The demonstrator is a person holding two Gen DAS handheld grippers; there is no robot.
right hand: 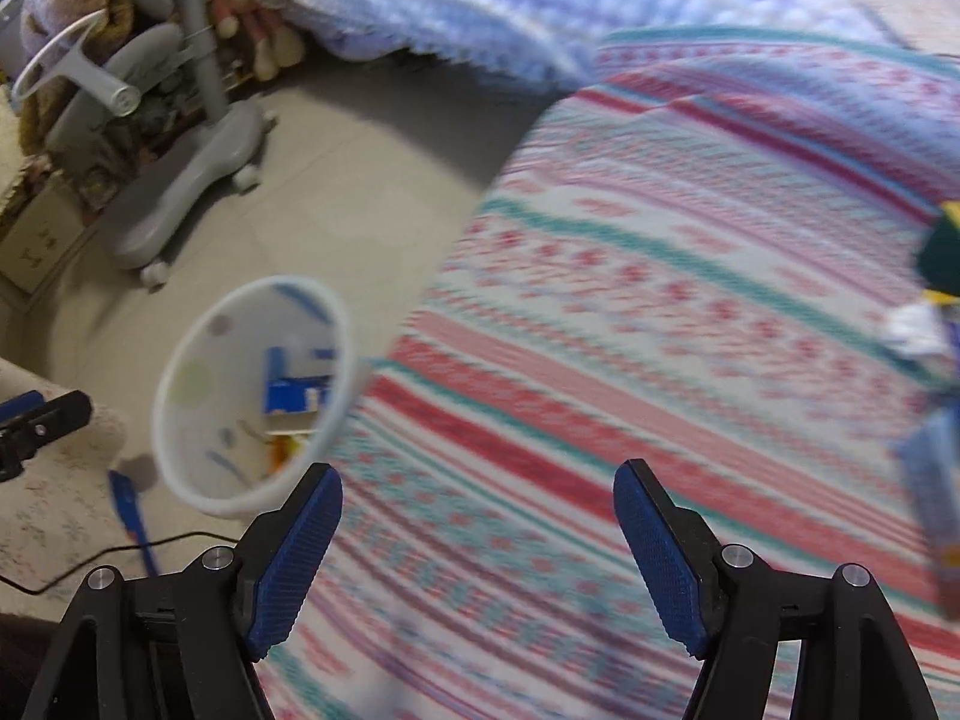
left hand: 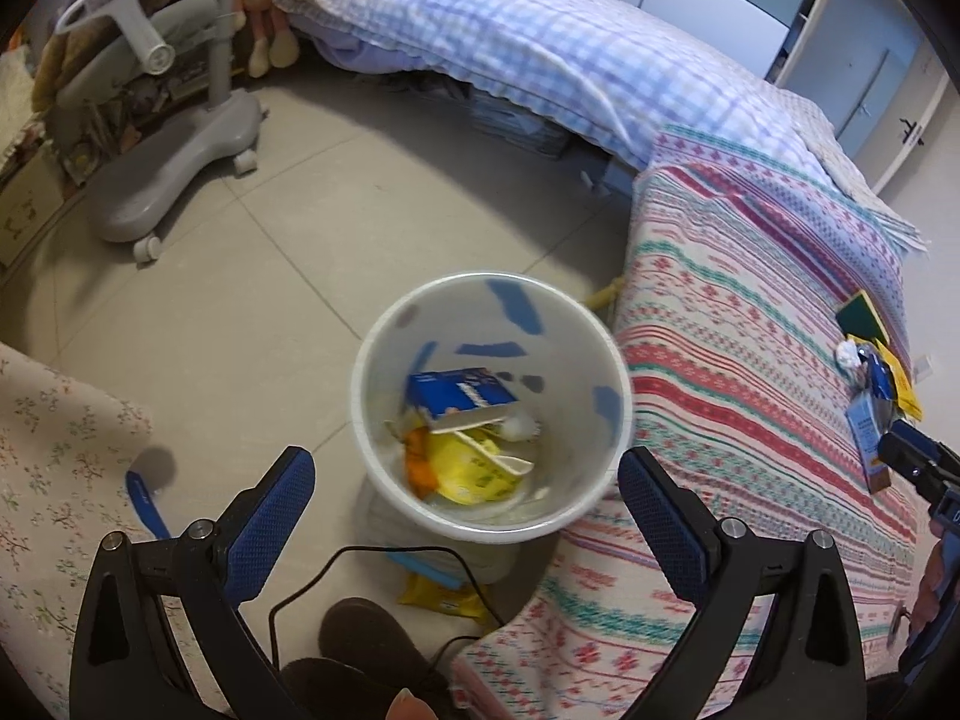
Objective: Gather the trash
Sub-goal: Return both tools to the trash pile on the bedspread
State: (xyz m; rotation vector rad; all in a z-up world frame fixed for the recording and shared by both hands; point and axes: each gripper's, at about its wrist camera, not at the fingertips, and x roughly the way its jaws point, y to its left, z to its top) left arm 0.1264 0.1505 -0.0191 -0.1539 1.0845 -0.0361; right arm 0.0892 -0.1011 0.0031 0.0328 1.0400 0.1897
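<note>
A white waste bin (left hand: 384,324) stands on the floor beside the bed. Inside it lie a blue box (left hand: 459,393), a yellow wrapper (left hand: 474,471) and other scraps. My left gripper (left hand: 465,483) is open and empty, hovering just above the bin. My right gripper (right hand: 477,516) is open and empty over the striped blanket (right hand: 630,312). The bin (right hand: 180,420) sits to its left. A pile of trash lies on the blanket at the far right: a green and yellow pack (left hand: 864,315), crumpled paper (left hand: 847,354) and a blue carton (left hand: 867,432). The right gripper shows at that pile in the left wrist view (left hand: 900,450).
A yellow packet (left hand: 441,597) and a blue strip (left hand: 144,504) lie on the floor by the bin. A black cable (left hand: 360,564) runs there. A grey wheeled chair base (left hand: 180,162) stands at the back left. A floral cloth (left hand: 54,468) lies left.
</note>
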